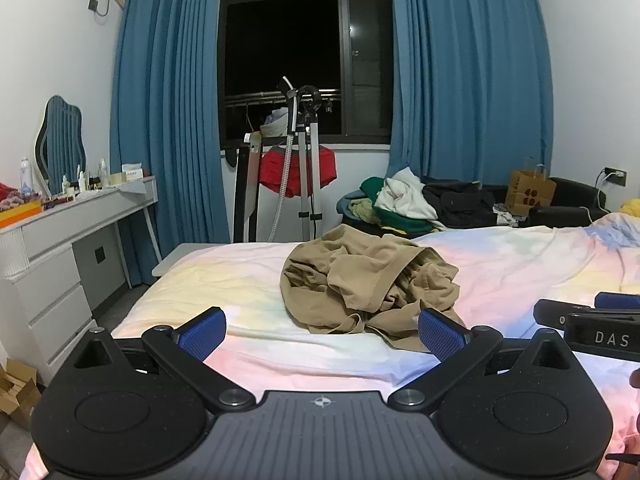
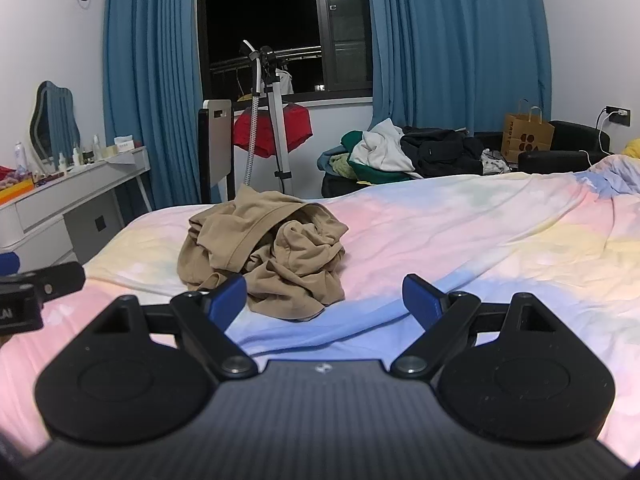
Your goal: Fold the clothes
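a big bed (image 1: 500,264) with a pastel rainbow sheet fills the room, with blue curtains (image 1: 168,100) and a dark window (image 1: 288,52) behind it, a white desk (image 1: 60,232) off its left edge, and a pile of other clothes (image 1: 408,200) past its far edge. the tan shirt (image 1: 368,284) lies in a crumpled heap near the far left corner of the bed. the left gripper (image 1: 322,334) and the right gripper (image 2: 324,300) both hang wide apart over the near edge, holding nothing, with only bare sheet between them and the shirt.
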`<state>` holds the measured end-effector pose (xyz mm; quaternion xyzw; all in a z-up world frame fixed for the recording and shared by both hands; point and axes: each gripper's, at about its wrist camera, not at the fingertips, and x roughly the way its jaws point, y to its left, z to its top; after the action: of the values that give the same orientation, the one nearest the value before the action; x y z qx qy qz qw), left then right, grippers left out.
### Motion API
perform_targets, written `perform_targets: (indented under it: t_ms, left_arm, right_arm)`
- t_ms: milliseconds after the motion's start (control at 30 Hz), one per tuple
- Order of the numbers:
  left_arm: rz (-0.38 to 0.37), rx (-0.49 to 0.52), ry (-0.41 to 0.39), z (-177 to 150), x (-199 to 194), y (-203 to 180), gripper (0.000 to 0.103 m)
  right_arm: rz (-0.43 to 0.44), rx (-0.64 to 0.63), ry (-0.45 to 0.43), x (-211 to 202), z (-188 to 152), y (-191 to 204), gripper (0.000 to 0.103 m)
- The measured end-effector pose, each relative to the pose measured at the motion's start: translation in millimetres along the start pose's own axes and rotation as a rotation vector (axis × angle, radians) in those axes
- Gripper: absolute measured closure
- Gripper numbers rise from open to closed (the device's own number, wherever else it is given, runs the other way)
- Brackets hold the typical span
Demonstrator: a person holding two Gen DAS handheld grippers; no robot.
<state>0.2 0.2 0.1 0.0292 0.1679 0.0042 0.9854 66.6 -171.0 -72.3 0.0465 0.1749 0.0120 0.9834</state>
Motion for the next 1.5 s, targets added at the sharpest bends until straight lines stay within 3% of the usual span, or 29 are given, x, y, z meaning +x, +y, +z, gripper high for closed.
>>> perform_targets:
  t_ms: [767, 1500]
  left_arm:
    - [-0.019, 0.001, -0.021, -8.4, -3.3, 3.4, 0.0]
    - [-0.015, -0.02, 0.028, -12.6, 6.5, 8.1, 0.0]
  right_arm:
    - [0.005, 0.032, 0.003, -1.1, 0.8, -3.8, 0.017]
    - [0.014, 0.034, -0.007, -4.6, 1.3, -5.3, 0.017]
